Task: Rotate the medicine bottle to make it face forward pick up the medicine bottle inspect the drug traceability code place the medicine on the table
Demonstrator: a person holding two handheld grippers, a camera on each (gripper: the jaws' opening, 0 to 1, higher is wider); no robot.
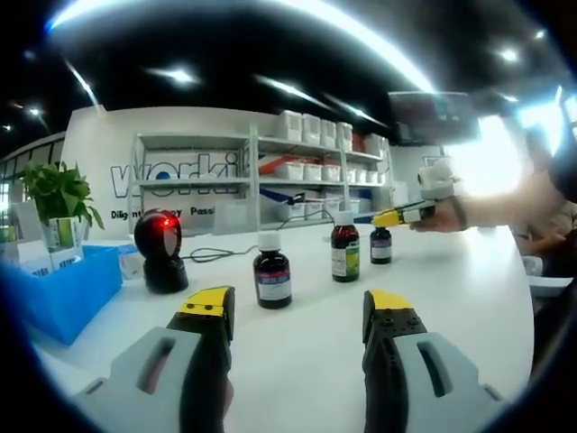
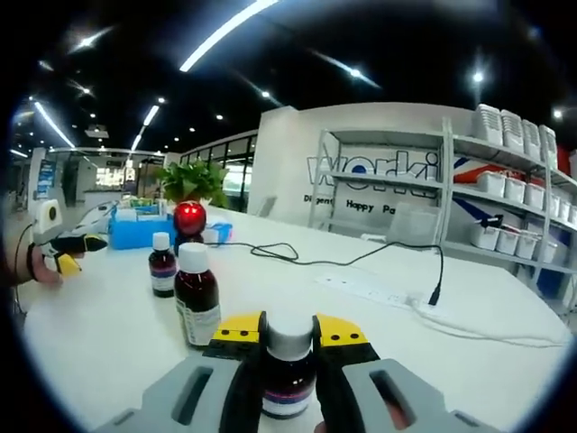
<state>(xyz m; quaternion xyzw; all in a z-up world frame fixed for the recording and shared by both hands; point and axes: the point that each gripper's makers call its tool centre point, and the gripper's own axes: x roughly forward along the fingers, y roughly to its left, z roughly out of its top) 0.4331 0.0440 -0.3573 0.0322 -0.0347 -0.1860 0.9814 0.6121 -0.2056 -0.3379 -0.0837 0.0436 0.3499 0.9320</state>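
Clamping a small dark medicine bottle (image 2: 288,372) just under its white cap, the right gripper (image 2: 288,338) has its yellow-tipped jaws closed on the neck, bottle standing on the white bench (image 2: 379,352). A taller bottle (image 2: 197,294) stands just beside it, so a careless twist or lift could knock that over. The hold sits high, and the bottle may swing or slip. The left gripper (image 1: 297,311) hovers open and empty, with a third bottle (image 1: 272,271) and the red-lit scanner (image 1: 162,248) beyond it.
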